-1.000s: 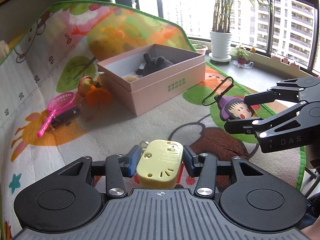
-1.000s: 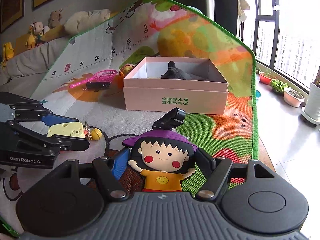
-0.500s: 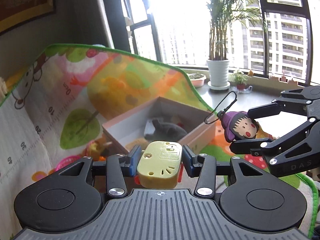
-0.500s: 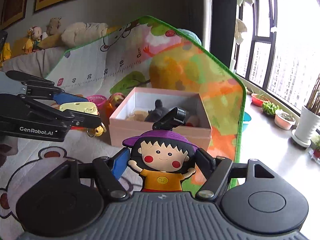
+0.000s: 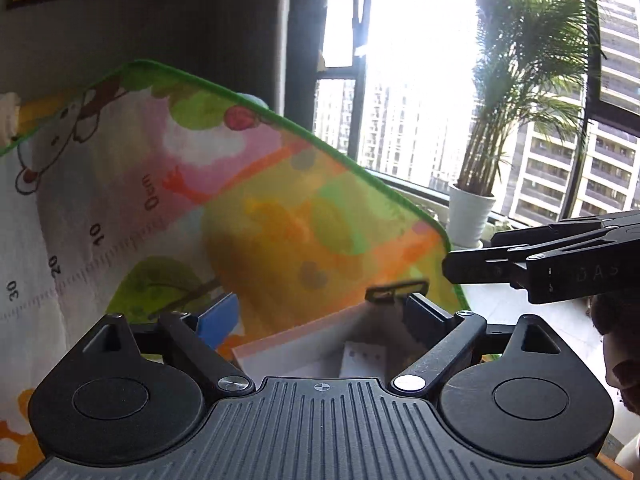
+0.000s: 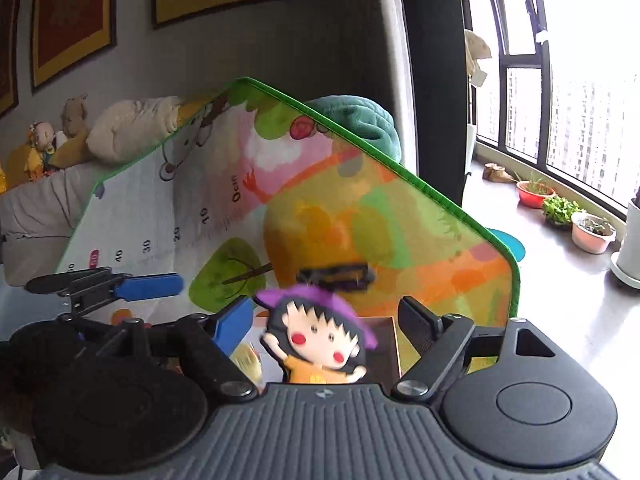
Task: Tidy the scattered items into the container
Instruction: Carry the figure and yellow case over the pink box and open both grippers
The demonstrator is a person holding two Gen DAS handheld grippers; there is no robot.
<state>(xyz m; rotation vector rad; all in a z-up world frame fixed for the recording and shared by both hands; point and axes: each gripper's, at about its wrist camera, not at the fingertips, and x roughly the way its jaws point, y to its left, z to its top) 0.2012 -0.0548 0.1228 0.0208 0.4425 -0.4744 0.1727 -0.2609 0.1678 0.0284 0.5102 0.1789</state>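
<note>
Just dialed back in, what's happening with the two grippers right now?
Both hand-held grippers are above the pink box on the play mat. The left gripper has just been opening and has nothing between its jaws. The right gripper has just been opening too; the cartoon girl keychain hangs tilted and loose between its jaws, apparently dropping toward the box.

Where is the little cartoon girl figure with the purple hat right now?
In the right wrist view, the cartoon girl figure sits tilted and blurred between the right gripper's spread fingers, just above the pink box by the play mat.
</note>
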